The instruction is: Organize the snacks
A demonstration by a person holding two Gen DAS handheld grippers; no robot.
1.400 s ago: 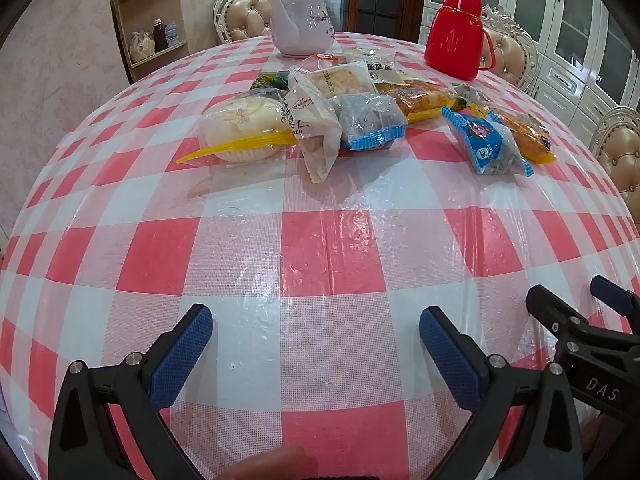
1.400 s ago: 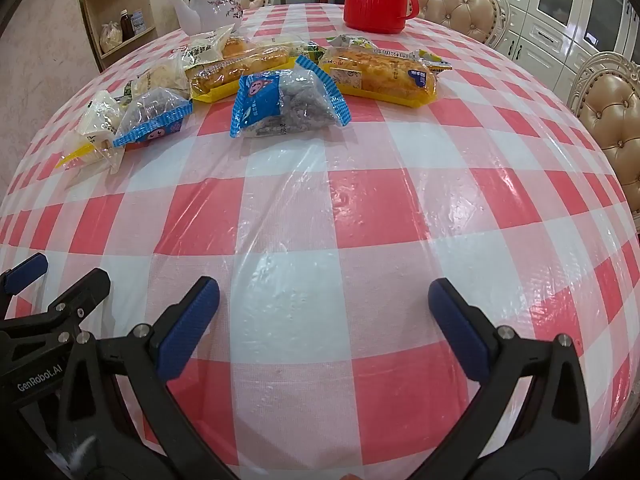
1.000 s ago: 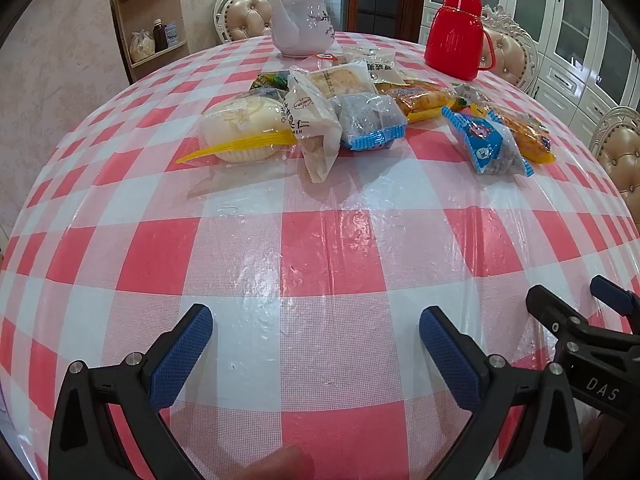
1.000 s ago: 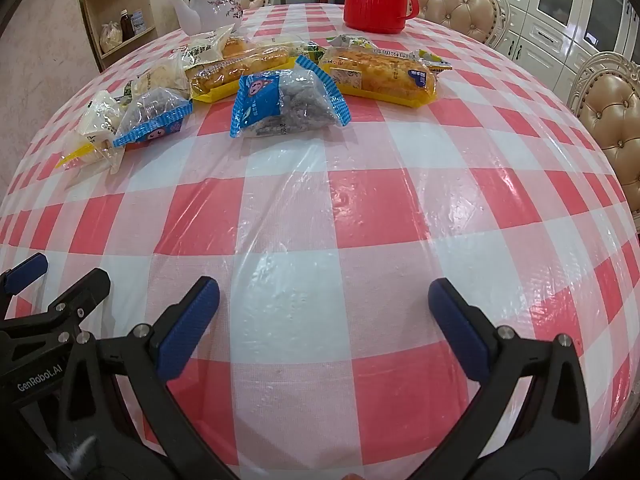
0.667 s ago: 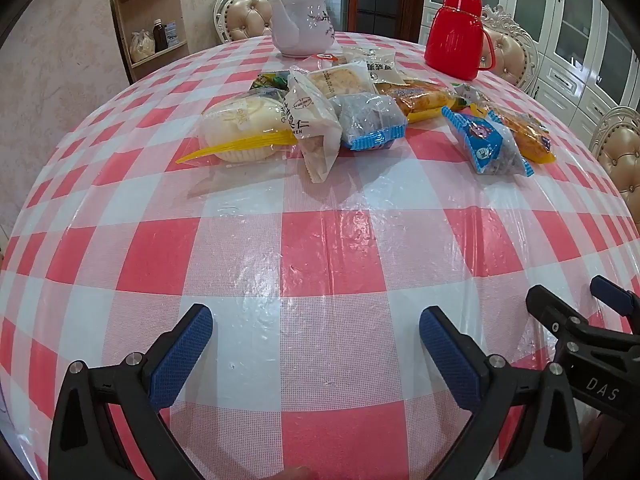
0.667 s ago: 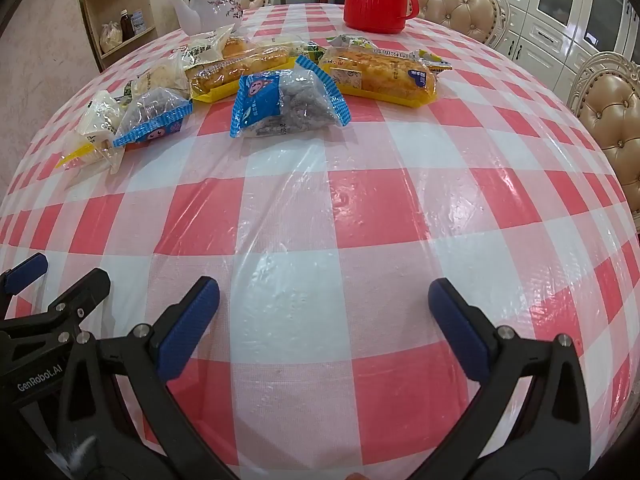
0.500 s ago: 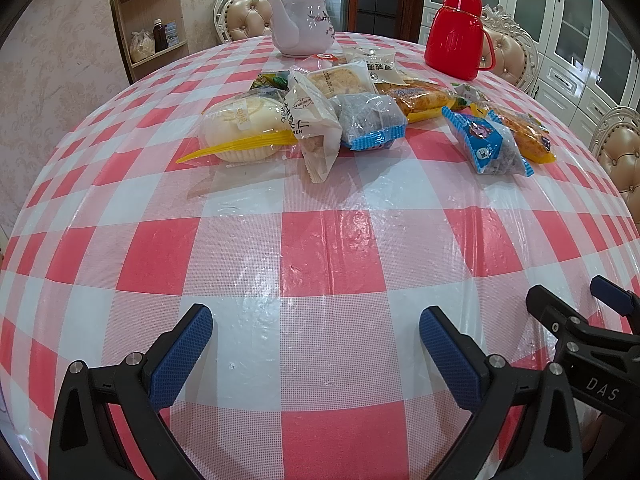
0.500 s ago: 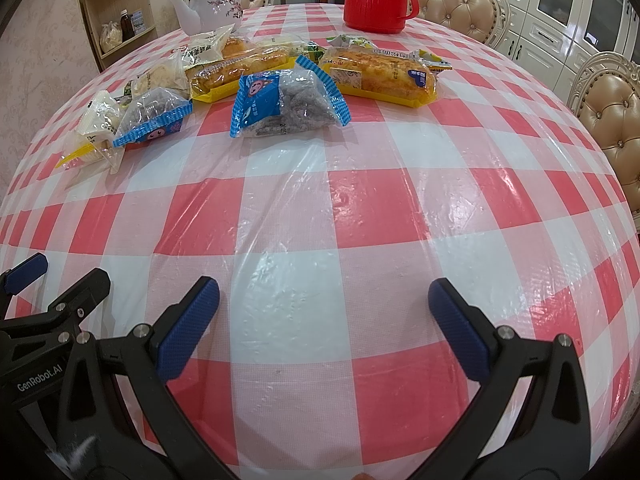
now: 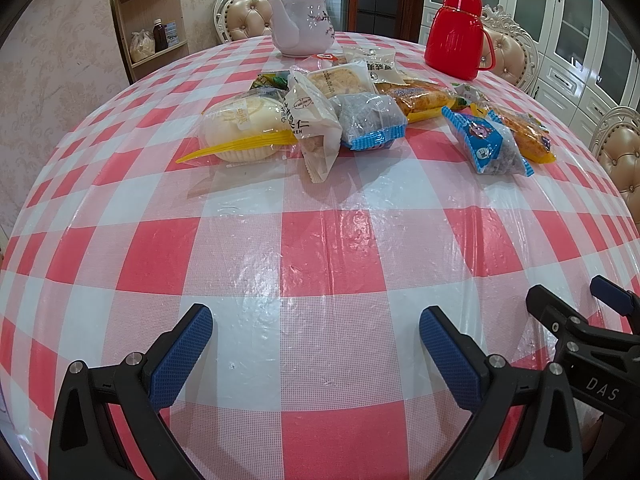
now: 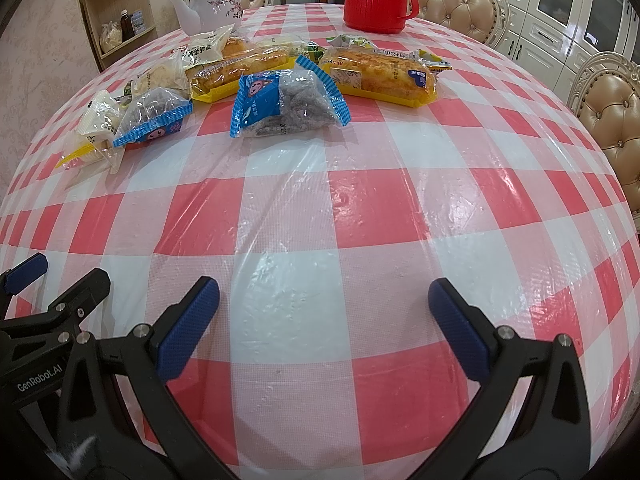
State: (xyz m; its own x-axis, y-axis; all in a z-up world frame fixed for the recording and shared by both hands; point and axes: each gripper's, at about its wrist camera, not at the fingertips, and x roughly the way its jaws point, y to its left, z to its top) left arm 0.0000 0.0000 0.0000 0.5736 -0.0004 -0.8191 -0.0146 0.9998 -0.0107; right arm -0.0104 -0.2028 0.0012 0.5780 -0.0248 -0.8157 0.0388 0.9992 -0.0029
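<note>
Red-and-white counter: one checked plastic cloth, one white teapot, one red thermos jug.
Snacks: two blue-edged packets, two long bread trays, one pale round bun, all heaped at the far side.
Left gripper: fingers spread wide, holding nothing, low over bare cloth.
Right gripper: fingers wide too, nothing between them, well short of the snacks.
</note>
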